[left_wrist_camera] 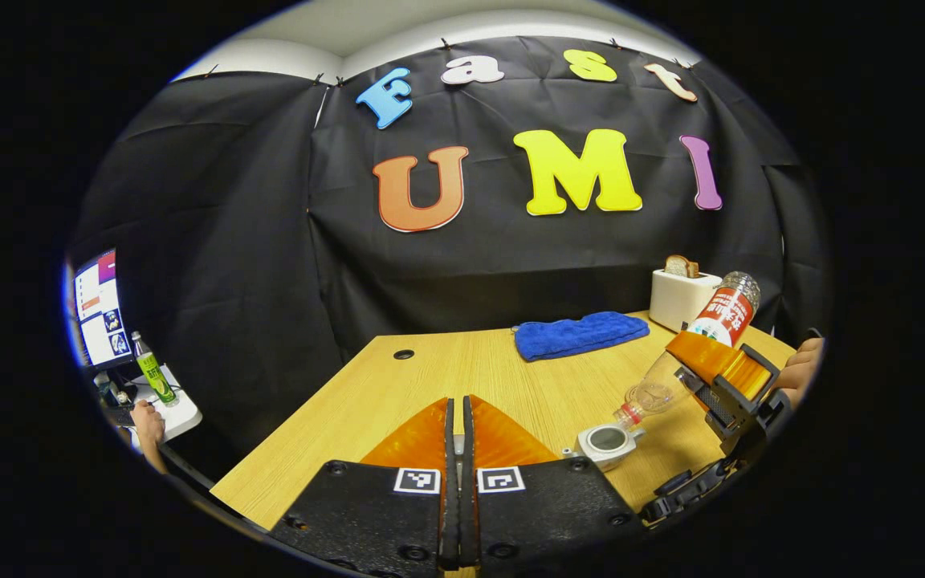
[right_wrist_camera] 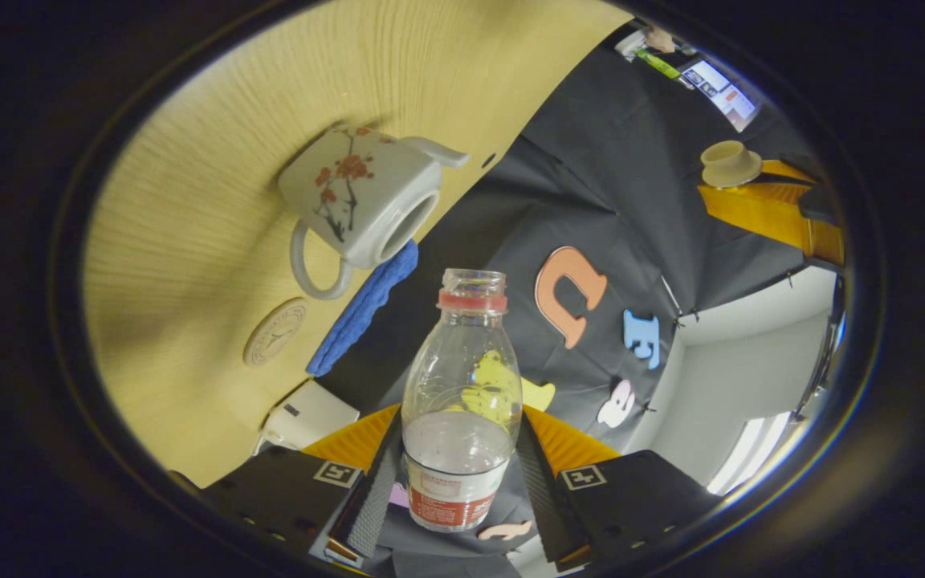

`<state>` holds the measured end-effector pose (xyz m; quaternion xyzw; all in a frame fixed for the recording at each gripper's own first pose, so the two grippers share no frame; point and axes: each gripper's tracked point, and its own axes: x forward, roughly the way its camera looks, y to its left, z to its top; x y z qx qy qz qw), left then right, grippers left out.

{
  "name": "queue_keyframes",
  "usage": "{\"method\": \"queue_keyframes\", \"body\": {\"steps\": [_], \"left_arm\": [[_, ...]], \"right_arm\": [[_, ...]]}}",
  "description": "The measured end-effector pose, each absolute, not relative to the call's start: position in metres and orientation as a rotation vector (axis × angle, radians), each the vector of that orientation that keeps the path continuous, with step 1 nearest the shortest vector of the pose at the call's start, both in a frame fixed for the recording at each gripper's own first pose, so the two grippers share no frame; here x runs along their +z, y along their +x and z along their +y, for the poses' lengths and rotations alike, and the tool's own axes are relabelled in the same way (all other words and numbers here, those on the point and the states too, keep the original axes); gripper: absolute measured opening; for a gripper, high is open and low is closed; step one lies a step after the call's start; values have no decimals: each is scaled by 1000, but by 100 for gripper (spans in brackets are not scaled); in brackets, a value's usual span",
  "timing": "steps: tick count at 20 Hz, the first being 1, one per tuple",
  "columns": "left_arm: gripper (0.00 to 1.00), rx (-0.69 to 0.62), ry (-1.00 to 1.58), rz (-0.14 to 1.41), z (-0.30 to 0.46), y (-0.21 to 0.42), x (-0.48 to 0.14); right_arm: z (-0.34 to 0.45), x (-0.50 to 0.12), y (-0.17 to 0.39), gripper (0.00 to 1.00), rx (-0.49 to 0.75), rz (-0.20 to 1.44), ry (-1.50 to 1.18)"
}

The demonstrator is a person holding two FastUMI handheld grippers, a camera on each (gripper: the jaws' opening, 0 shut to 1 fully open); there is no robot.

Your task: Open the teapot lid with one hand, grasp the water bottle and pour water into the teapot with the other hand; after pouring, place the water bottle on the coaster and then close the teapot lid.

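Wood table (left_wrist_camera: 446, 377): white floral teapot (right_wrist_camera: 362, 197) open; right tool (right_wrist_camera: 462, 474) grips tilted clear bottle (right_wrist_camera: 461, 401); left tool (left_wrist_camera: 456, 417) clenched.

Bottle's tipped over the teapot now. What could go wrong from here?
1. The bottle mouth sits at the edge of the teapot opening, so water may spill onto the table.
2. The right tool grips the bottle low, near its label; it could slip as it tilts further.
3. The lid is pinched by the left tool; it might drop if the grip loosens.

Wooden table (left_wrist_camera: 462, 369) bears teapot (left_wrist_camera: 607, 444), blue towel (left_wrist_camera: 579, 334), toaster (left_wrist_camera: 681, 298), coaster (right_wrist_camera: 275, 331).
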<state>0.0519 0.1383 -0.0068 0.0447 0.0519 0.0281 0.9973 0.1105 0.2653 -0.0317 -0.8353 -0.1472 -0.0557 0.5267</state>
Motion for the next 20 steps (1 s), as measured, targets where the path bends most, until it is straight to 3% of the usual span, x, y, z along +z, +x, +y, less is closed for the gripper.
{"method": "queue_keyframes", "body": {"steps": [9,20], "left_arm": [[3,72,47,101,149,53,-5],[3,77,62,115,148,56,-10]], "right_arm": [[214,-57,118,77,-27,-161,-1392],[175,-47,129,75,46,-78,-545]]}}
